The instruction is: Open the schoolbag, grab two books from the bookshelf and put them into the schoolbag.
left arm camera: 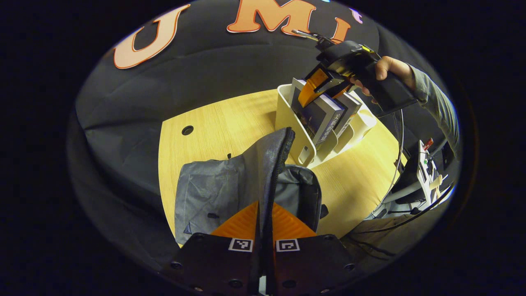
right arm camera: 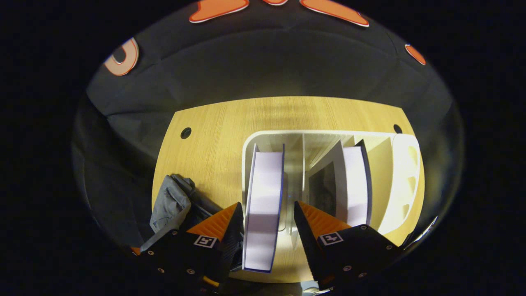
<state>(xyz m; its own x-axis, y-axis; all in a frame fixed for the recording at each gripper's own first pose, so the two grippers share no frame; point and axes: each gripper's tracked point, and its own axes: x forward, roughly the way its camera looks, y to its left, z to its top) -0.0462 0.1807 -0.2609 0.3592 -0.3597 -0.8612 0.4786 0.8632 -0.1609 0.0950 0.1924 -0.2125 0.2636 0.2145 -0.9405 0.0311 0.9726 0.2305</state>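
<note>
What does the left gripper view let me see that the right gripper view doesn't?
Left gripper view: a hand in a grey sleeve holding the right gripper above the white plastic bookshelf, and the left gripper shut on the raised zipper edge of the grey fabric schoolbag.
Right gripper view: a look straight down on the white page edges of a blue-edged book, standing between that gripper's open fingers, and a dark-covered book leaning further right.
Shared: the light wooden table, bookshelf, books and schoolbag.
</note>
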